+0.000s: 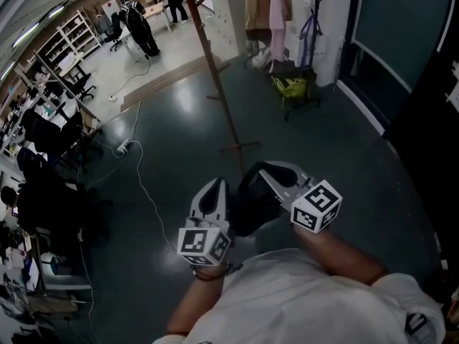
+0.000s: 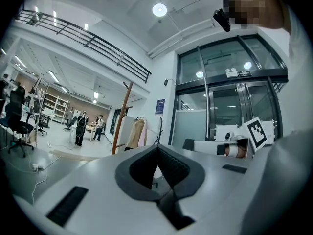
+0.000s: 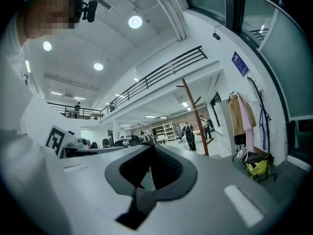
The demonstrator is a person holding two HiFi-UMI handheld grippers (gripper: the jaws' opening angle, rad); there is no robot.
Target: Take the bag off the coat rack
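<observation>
A bare wooden coat rack (image 1: 216,74) stands on the dark floor ahead of me; it also shows in the left gripper view (image 2: 122,117) and the right gripper view (image 3: 196,117). Behind it, garments (image 1: 267,6) hang on a clothes stand, with a yellow-green bag (image 1: 290,85) low at its foot (image 3: 258,168). My left gripper (image 1: 217,183) and right gripper (image 1: 264,168) are held close to my body, well short of both racks. Both are shut with nothing between the jaws, as seen for the left gripper (image 2: 157,149) and the right gripper (image 3: 152,147).
A white cable (image 1: 140,174) and a power strip lie on the floor at the left. Desks, office chairs (image 1: 43,138) and standing people (image 1: 142,29) fill the far left. Glass doors and a dark wall (image 1: 401,41) close off the right.
</observation>
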